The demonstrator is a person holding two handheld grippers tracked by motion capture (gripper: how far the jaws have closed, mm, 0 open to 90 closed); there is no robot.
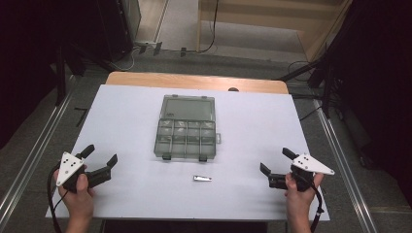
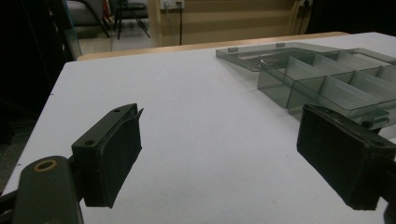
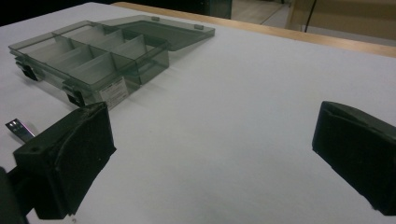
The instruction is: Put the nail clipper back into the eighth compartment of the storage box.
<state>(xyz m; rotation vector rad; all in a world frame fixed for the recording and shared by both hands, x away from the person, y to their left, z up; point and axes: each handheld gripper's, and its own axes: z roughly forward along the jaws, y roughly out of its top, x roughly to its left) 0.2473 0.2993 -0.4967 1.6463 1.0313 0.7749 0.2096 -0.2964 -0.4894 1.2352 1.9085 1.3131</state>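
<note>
A clear grey compartment box [image 1: 185,138] lies open mid-table, its lid [image 1: 188,107] folded flat behind it. The box also appears in the left gripper view [image 2: 327,84] and the right gripper view [image 3: 88,56]. A small metal piece [image 1: 202,178] rests on the white sheet just in front of the box, and its end peeks past the left jaw in the right gripper view [image 3: 18,128]. My left gripper [image 1: 103,156] is open near the front left of the table, nothing between its jaws. My right gripper [image 1: 275,161] is open at the front right, likewise empty.
A white sheet [image 1: 126,126] covers the wooden table, whose far edge [image 1: 194,80] shows bare wood. Metal rails run along both sides on the floor. Cables and dark stands crowd the floor beyond the table.
</note>
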